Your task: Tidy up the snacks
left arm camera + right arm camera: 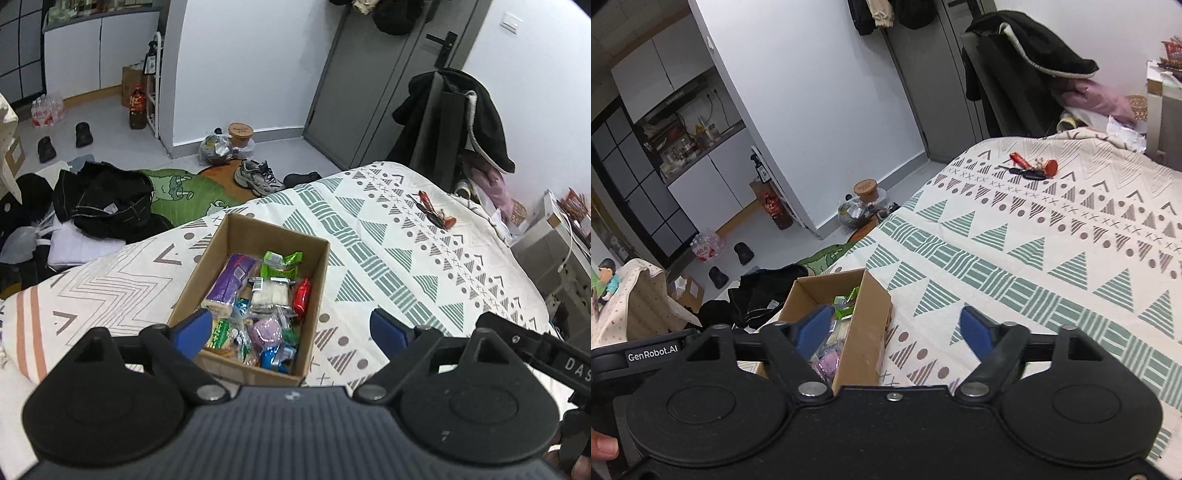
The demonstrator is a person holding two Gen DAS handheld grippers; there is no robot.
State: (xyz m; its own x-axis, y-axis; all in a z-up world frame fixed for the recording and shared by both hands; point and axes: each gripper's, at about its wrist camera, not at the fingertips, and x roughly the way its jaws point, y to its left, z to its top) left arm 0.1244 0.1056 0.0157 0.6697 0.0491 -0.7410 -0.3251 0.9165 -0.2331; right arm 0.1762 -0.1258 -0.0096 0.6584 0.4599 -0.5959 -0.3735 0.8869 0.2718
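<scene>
An open cardboard box (317, 280) sits on the patterned bedspread (406, 258), filled with several wrapped snacks: a purple pack (231, 282), a green pack (279, 264), a red pack (302, 297) and a pink one (266, 328). My left gripper (291, 328) is open and empty, just above the box's near end. The box also shows in the right wrist view (868, 321). My right gripper (897, 328) is open and empty, its left finger over the box, its right finger over the bedspread (1052, 258).
A bunch of keys with red tags (436, 214) lies further back on the bed, also in the right wrist view (1034, 170). Clothes (107, 199), shoes (258, 177) and bottles cover the floor to the left. A chair draped with coats (461, 118) stands behind the bed.
</scene>
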